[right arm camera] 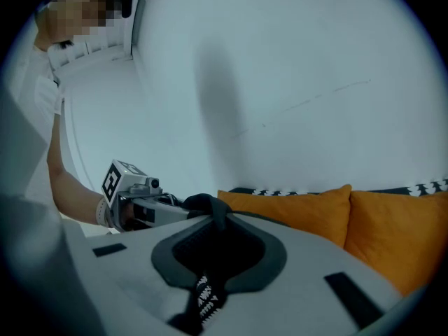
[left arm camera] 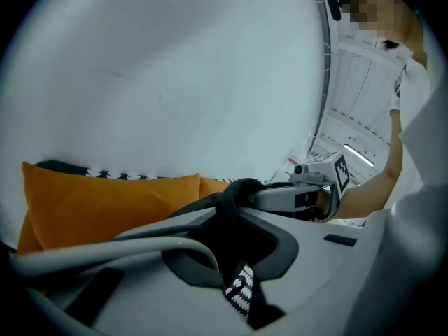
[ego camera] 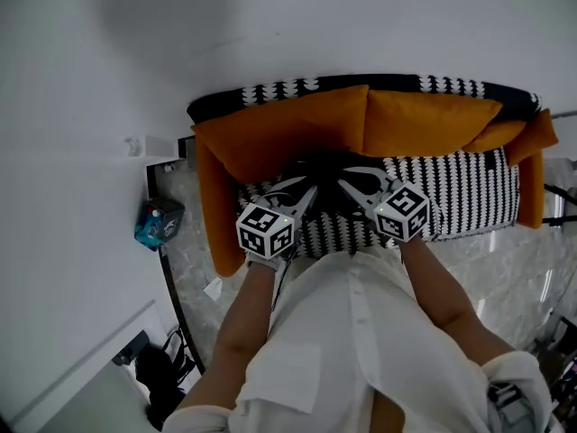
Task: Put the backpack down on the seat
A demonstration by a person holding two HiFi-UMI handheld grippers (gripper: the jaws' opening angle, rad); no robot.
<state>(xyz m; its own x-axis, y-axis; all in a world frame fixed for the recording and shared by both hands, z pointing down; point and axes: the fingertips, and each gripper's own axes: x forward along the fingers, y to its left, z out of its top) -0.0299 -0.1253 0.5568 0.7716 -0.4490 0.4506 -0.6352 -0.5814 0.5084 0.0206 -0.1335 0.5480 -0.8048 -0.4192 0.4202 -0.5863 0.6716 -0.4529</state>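
Holding black fabric backpack [ego camera: 320, 163] by its strap, my left tongs [ego camera: 309, 188] and right tongs [ego camera: 345, 184] both clenched on it. Pack is at rear edge of black-and-white striped sofa seat [ego camera: 469, 192]; touchdown unclear, release pending.

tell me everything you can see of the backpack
The backpack is black, soft-looking fabric; only a dark mass and a bunched strap show. The left gripper and right gripper each pinch that strap, from opposite sides. It is above the patterned seat, in front of the orange cushions; whether it rests on the seat can't be told.
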